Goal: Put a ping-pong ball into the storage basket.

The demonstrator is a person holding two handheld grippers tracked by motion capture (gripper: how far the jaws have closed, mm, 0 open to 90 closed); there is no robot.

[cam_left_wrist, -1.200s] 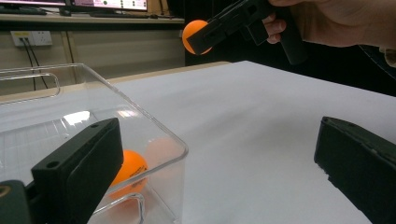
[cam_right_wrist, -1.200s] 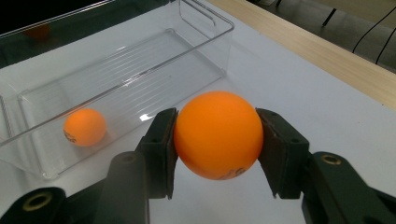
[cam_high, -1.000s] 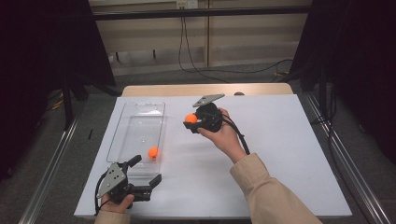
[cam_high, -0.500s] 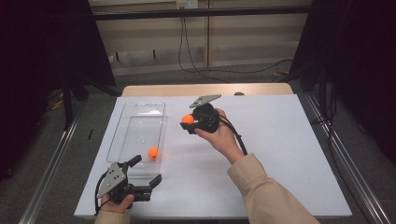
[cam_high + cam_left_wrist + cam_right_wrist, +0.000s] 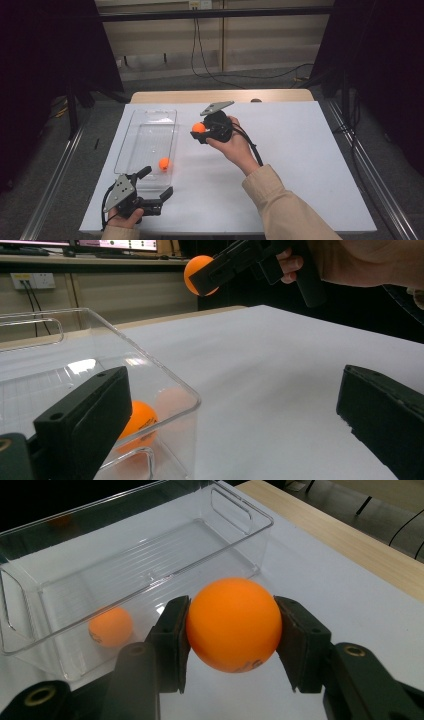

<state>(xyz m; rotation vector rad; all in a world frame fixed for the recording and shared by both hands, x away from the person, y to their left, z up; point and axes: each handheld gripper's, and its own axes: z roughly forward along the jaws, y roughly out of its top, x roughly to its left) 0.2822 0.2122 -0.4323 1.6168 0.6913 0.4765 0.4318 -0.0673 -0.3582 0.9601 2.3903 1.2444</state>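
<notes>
My right gripper (image 5: 200, 131) is shut on an orange ball (image 5: 199, 128), held in the air just right of the clear plastic bin (image 5: 150, 120). In the right gripper view the ball (image 5: 234, 624) sits squeezed between both pads, with the bin (image 5: 240, 511) beyond it. A second orange ball (image 5: 164, 163) lies inside the bin near its front end, also visible as the ball (image 5: 110, 626) and the ball (image 5: 136, 422). My left gripper (image 5: 155, 186) rests open at the table's front left, just before the bin; nothing is between its jaws. The left gripper view shows the held ball (image 5: 200, 274) high up.
The white table top (image 5: 310, 150) spreads wide to the right of the bin. A wooden strip (image 5: 165, 96) runs along its far edge. Metal rails (image 5: 55, 175) flank the table on both sides, and cables hang on the back wall.
The right gripper with its ball has drifted slightly left toward the bin. The left gripper has stayed put.
</notes>
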